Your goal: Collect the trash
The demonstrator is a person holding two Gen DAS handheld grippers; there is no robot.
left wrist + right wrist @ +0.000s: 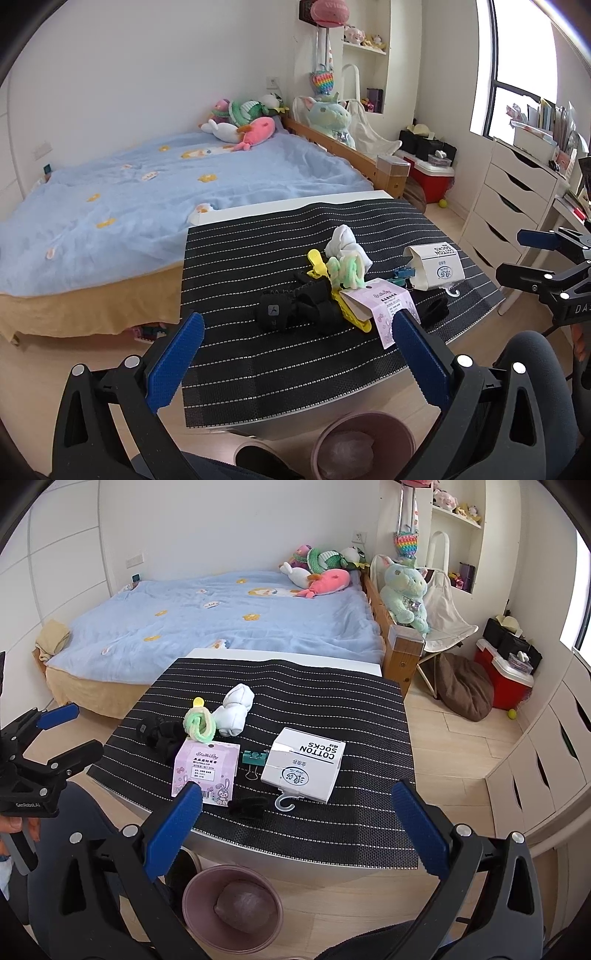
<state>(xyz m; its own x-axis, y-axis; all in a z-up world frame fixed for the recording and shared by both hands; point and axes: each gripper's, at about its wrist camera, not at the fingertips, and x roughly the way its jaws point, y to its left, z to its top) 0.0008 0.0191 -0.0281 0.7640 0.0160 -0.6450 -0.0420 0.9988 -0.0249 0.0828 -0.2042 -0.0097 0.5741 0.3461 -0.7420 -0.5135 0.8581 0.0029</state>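
Progress: we judge collection barely begun. Left tongs (299, 354) and right tongs (297, 823) both apart, empty. Sock box (304, 766) and pink card packet (207, 771) lie on counter (332, 834). Bin (232, 904) on floor below holds one crumpled item only.

This is a child's bedroom in a home: a wide bed with a light blue flowered blanket (221, 620), soft plush toys (321, 572) by the wall, white wooden drawers (513, 195), and probably books beside the window.
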